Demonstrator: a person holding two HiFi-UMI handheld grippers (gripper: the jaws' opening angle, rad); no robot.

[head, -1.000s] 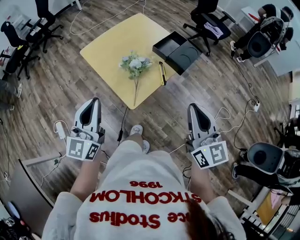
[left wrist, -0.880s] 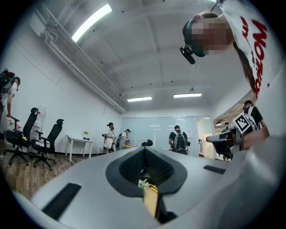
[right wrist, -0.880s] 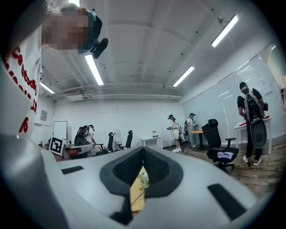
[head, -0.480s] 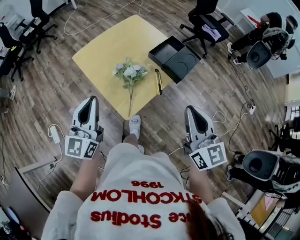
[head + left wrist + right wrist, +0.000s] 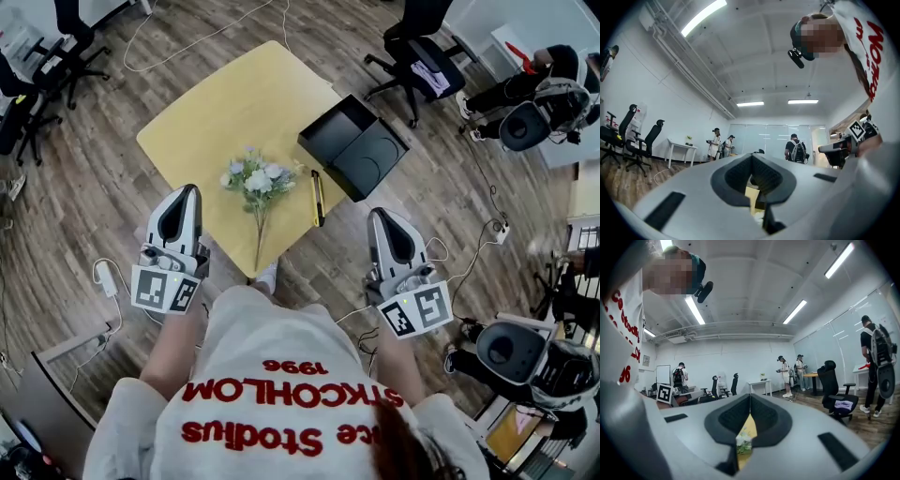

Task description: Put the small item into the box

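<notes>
A low yellow table (image 5: 234, 103) stands ahead of me on the wood floor. On its right corner sits an open black box (image 5: 336, 131) with its lid (image 5: 375, 159) beside it. A thin black-and-gold pen-like item (image 5: 318, 197) lies at the table's near edge. To its left lies a bunch of pale flowers (image 5: 255, 178). My left gripper (image 5: 190, 191) hangs shut and empty near the table's near-left edge. Off the table's near-right side my right gripper (image 5: 378, 215) is also shut and empty. The left gripper view (image 5: 751, 157) and right gripper view (image 5: 750, 397) both show the jaws meeting, nothing between them.
Black office chairs stand at the far left (image 5: 37, 84) and behind the table on the right (image 5: 422, 47). Cables and a white adapter (image 5: 101, 277) trail over the floor. People with gear sit at the right (image 5: 530, 117). My shoe (image 5: 267, 277) is by the table's near corner.
The table, flowers and box have slid down and nearer in the head view as I step toward them. Both grippers stay shut and level at my sides.
</notes>
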